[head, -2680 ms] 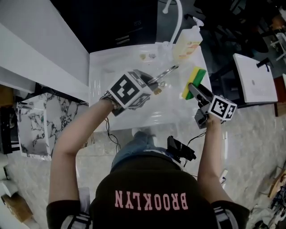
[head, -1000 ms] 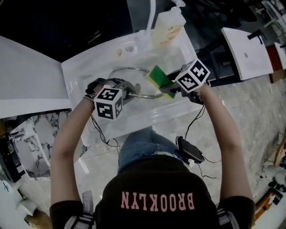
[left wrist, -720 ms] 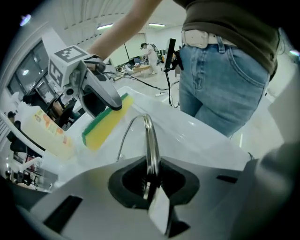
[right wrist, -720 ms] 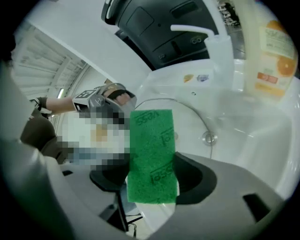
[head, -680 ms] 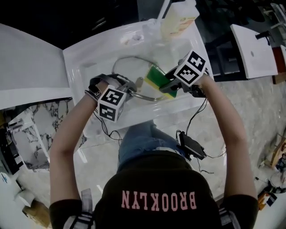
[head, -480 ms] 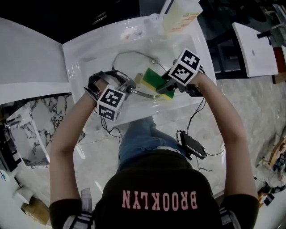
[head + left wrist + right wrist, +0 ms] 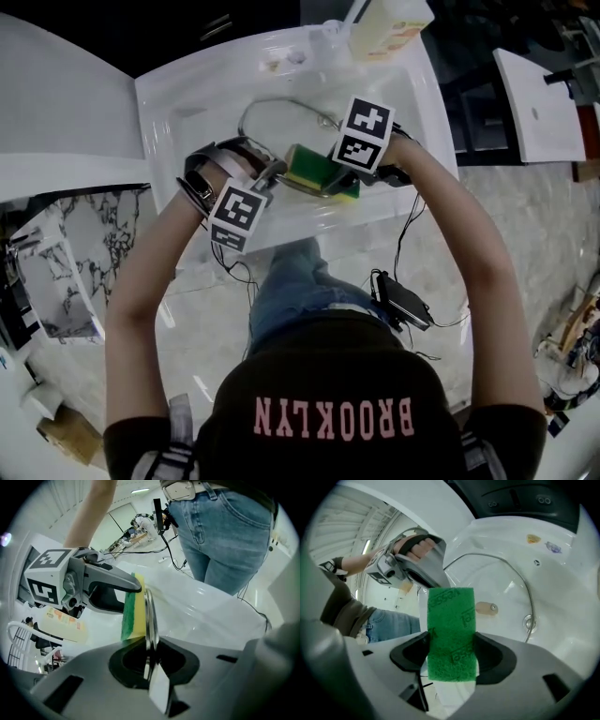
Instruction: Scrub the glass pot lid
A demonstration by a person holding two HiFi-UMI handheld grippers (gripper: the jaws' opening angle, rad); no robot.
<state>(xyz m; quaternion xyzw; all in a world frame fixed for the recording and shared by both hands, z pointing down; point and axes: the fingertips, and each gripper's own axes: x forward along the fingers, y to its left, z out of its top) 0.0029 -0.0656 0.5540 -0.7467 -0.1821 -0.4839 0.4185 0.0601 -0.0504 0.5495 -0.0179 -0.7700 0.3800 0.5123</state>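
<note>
**Hidden or unclear.** In the head view the marker cubes cover the jaws of both grippers, and the soap bottle (image 7: 386, 21), beyond the right gripper (image 7: 330, 178), is cut off by the top edge. The pane of the glass pot lid (image 7: 281, 105) is hard to make out against the white; only its metal rim shows as an arc. The left gripper view shows the lid (image 7: 149, 616) edge-on, as a thin metal line.

**Container.** The white sink (image 7: 164, 89) lies under both grippers. The lid is held on edge above its basin (image 7: 562, 573). Whether the rim touches the basin cannot be told.

**Lid.** It rises straight out of the left gripper's jaws. From the right gripper its knob (image 7: 486, 608) shows just past the sponge (image 7: 451, 620).

**Left gripper** (image 7: 150, 670). Its jaws are pressed onto the lid's rim.

**Right gripper** (image 7: 452, 663). Its jaws pinch the sponge, green face toward its camera. Seen from the left gripper, the right gripper (image 7: 133, 587) holds the sponge (image 7: 130, 609) with its yellow side against the lid, just above the left jaws.
</note>
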